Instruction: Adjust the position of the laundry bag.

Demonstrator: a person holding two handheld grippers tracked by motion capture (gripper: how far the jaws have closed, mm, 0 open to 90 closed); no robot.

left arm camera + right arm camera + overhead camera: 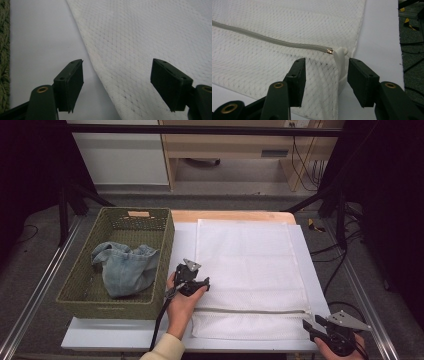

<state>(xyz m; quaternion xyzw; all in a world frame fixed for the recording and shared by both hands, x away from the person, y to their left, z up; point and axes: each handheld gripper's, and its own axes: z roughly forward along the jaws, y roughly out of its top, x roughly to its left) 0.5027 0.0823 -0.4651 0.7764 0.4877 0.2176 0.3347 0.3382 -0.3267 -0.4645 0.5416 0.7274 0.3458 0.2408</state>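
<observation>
White mesh covers most of the table: a laundry bag (pixel 248 270) lies flat on the white board (pixel 182 245), its grey zipper (pixel 260 311) running left to right close to the near edge. In the high view, a green woven basket (pixel 117 262) stands at the left of the bag, touching the board's left edge, with a crumpled pair of blue jeans (pixel 126 267) inside. The left gripper (pixel 206 285) hovers over the bag's left edge, between basket and mesh. The right gripper (pixel 311 324) sits at the near right corner of the bag.

In the left gripper view, the 2 jaws stand wide apart with nothing between the pads. The mesh edge of the laundry bag (pixel 150 37) runs diagonally between them, the bare board (pixel 42 37) on the left and a strip of basket (pixel 3 50) at the far left.

In the right gripper view, the right gripper (pixel 326 81) is partly spread, its 2 jaws flanking the bag's corner. The zipper (pixel 274 41) ends at a small brass stop beside a white fabric tab (pixel 340 58), which stands just inside the right jaw; I cannot tell whether it touches.
</observation>
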